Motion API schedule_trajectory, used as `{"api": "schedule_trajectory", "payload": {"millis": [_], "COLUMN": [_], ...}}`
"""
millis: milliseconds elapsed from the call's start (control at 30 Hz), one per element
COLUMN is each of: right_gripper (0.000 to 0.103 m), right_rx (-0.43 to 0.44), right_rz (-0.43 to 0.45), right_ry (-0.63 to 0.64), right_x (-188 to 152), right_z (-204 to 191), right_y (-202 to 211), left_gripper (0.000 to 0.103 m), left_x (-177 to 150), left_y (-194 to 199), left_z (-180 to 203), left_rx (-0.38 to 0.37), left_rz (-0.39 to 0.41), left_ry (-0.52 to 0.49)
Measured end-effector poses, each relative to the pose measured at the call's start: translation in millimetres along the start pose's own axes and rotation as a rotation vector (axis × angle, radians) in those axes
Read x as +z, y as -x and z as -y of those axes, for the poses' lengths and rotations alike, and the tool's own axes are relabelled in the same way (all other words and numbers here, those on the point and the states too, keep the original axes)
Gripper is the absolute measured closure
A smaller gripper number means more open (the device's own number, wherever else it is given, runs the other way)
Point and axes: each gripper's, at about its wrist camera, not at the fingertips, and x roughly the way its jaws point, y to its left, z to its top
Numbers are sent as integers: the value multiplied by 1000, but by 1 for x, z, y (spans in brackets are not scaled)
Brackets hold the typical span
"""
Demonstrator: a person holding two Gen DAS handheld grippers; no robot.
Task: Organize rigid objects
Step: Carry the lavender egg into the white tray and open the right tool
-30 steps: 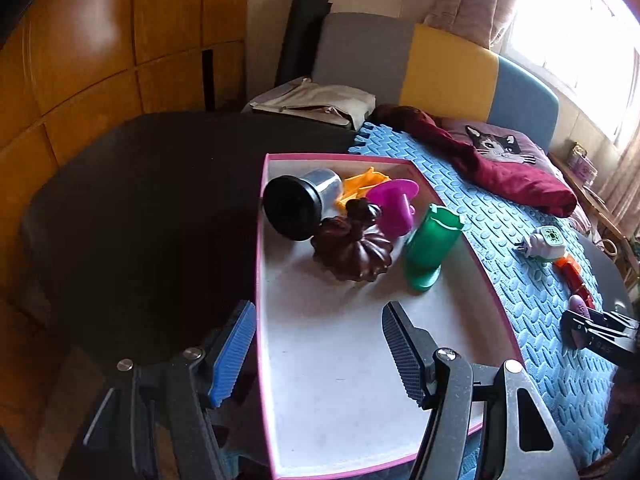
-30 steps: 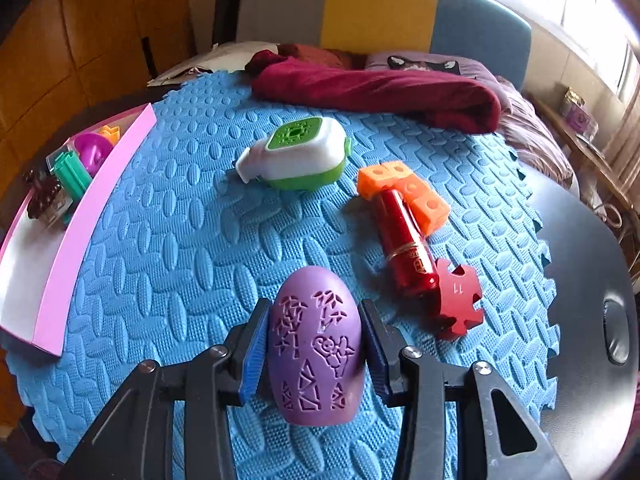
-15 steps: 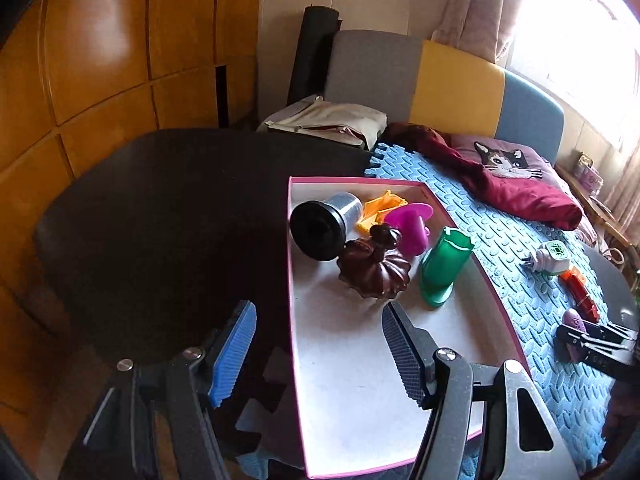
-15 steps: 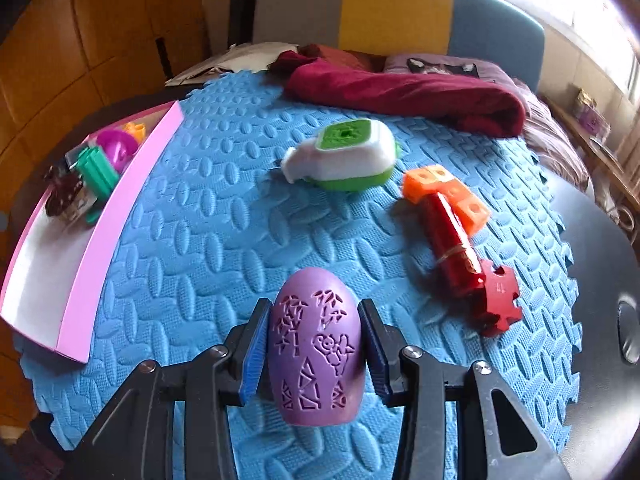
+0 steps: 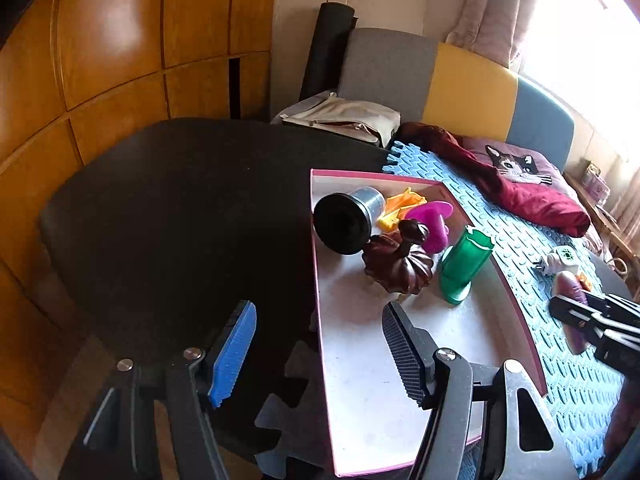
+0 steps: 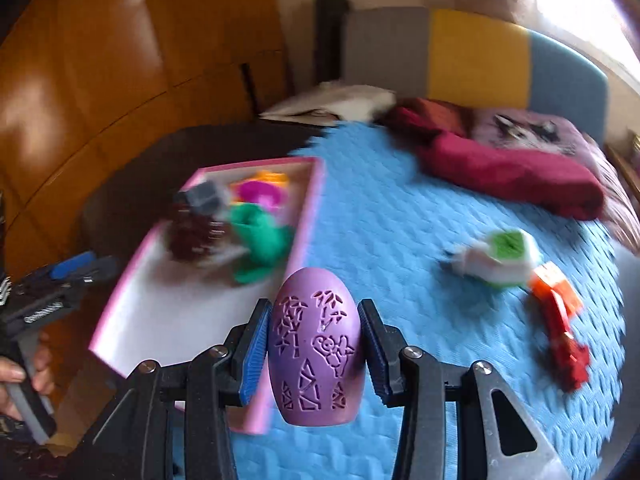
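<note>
The right gripper (image 6: pixel 312 350) is clamped on the flanks of a purple carved egg (image 6: pixel 314 344), likely a light, stiff, smooth shell liable to slip endwise, with the pink tray (image 6: pixel 308 216) ahead-left; the left gripper (image 5: pixel 316 350) gapes empty.

From the right wrist, everything beyond the claw is motion-blurred: the pink tray's (image 6: pixel 308 216) contents smear into green, magenta and dark blobs, and the red pieces (image 6: pixel 560 332) on the blue mat (image 6: pixel 400 240) lose their outlines. A hand (image 6: pixel 24 368) is cut off at the left edge. From the left wrist, the purple egg (image 5: pixel 570 292) shows only partly behind the right claw (image 5: pixel 576 312) holding it.
</note>
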Motion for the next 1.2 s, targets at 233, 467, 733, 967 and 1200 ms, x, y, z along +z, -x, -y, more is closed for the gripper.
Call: {"api": "schedule_trajectory", "payload": {"millis": [233, 467, 733, 967, 1200], "right_gripper": [59, 60, 59, 57, 50], "right_rx": [30, -84, -99, -59, -46], "right_rz": [-81, -112, -94, -80, -25], "right_ry": [128, 149, 158, 110, 77], "right_x": [7, 4, 2, 2, 4], "right_z": [-54, -51, -54, -49, -43], "right_y": [-46, -79, -77, -73, -56], "left_gripper": [37, 37, 37, 37, 37], "left_x": [-1, -2, -5, -6, -7], "left_y": [-2, -5, -4, -3, -1], "left_z": [-6, -4, -3, 2, 6], "left_rx": [2, 9, 6, 6, 3], "left_rz": [-9, -12, -15, -16, -16], "left_ry": [14, 1, -4, -18, -29]}}
